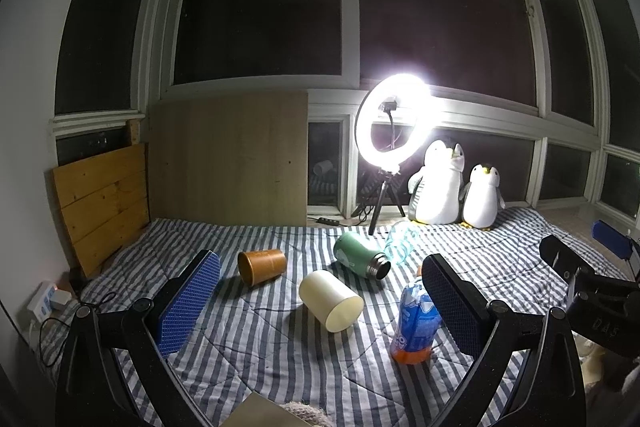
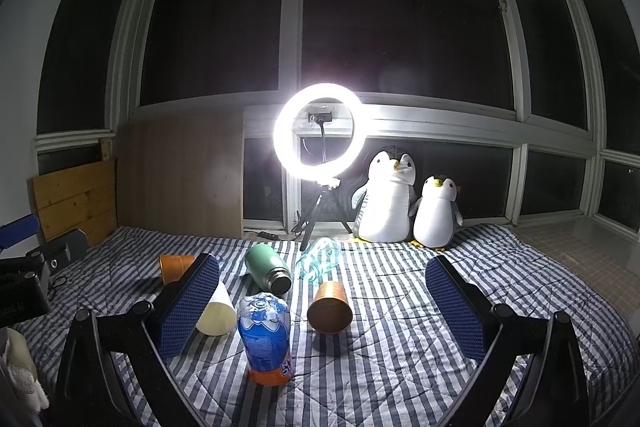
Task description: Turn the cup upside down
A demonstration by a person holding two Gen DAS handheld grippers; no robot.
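Note:
Three cups lie on their sides on the striped bedspread (image 1: pixel 248 347). A cream cup (image 1: pixel 330 301) (image 2: pixel 216 311) rests between the wide-apart fingers of my left gripper (image 1: pixel 320 258), which is open and empty, short of the cup. One brown cup (image 1: pixel 262 265) (image 2: pixel 174 267) lies to its left. A second brown cup (image 2: pixel 330 307) lies between the fingers of my right gripper (image 2: pixel 322 259), also open and empty, with its round end facing the camera. In the left wrist view the right finger (image 1: pixel 452 303) hides nearly all of that second cup.
An orange soda bottle (image 1: pixel 416 323) (image 2: pixel 266 335) stands cap-down near the cups. A green flask (image 1: pixel 360 259) (image 2: pixel 270 267) and a clear jar (image 1: pixel 402 243) (image 2: pixel 320 259) lie behind them. A ring light on a tripod (image 2: pixel 318 131) and two plush penguins (image 2: pixel 388 199) stand at the window.

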